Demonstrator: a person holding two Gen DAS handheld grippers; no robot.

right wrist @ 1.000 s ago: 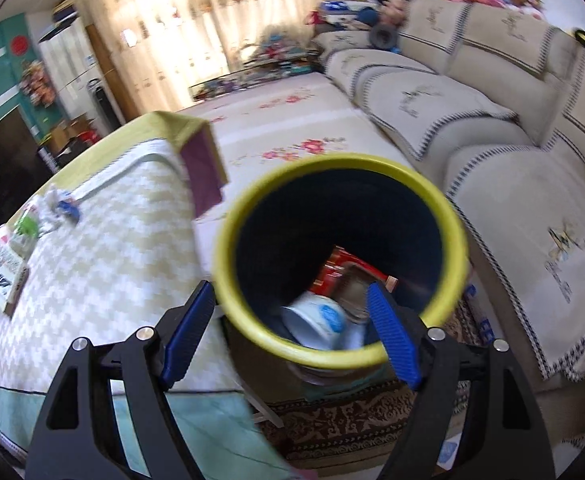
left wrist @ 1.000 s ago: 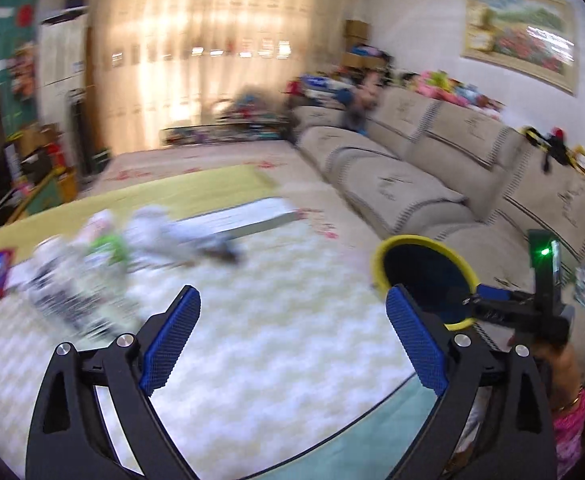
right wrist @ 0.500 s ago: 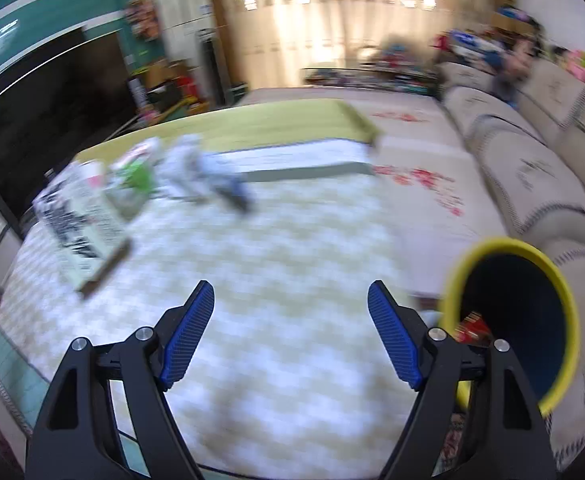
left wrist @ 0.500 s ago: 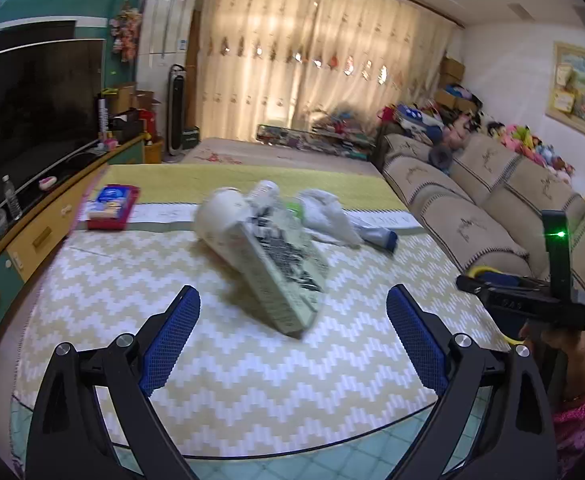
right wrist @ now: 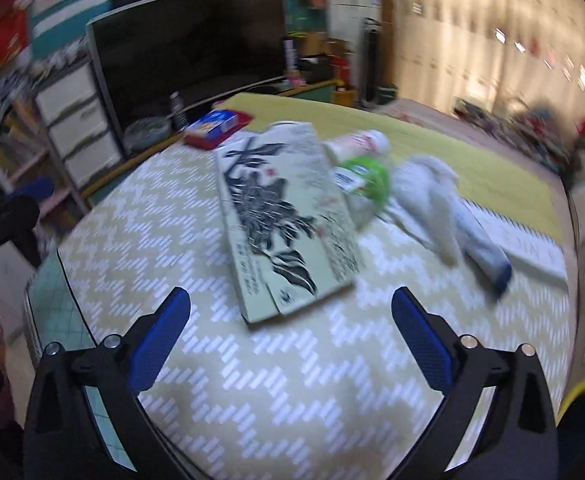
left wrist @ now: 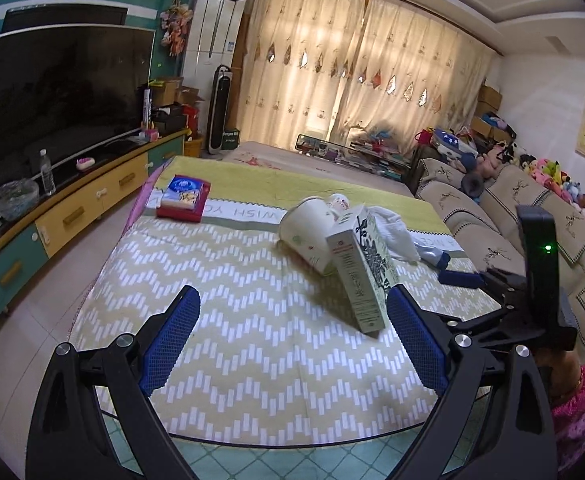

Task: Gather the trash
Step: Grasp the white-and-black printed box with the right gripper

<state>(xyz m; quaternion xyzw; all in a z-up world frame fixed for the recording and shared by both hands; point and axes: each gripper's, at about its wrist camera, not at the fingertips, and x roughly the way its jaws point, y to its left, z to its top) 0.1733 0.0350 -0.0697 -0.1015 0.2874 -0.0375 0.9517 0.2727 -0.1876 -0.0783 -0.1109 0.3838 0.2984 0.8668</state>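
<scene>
Both of your tongs are wide and empty: the left tongs [left wrist: 292, 332] hang over the near edge of the worktop [left wrist: 220, 264], and the right tongs [right wrist: 290, 328], whose jaws have just been opening with nothing between them, point down at the same pile of trash. That pile sits toward the far middle of the zigzag cloth: a flat printed carton [right wrist: 280, 224] leans across a paper cup [left wrist: 306, 236], with a green-labelled bottle [right wrist: 364, 180] and a crumpled white cloth or bag [right wrist: 428, 200] just beside it, and a small blue-ended tube [right wrist: 486, 254] next to that. The yellow-rimmed bin [right wrist: 584, 396] is only a sliver at the lower right of the right wrist view. The carton looks propped, not lying flat, so closing on one corner could tip it off the cup and send the cup rolling toward the edge. The right view is blurred, so judging the reach from it may leave you short. Your two tongs are also near each other on that side, and both going for the carton risks a clash
</scene>
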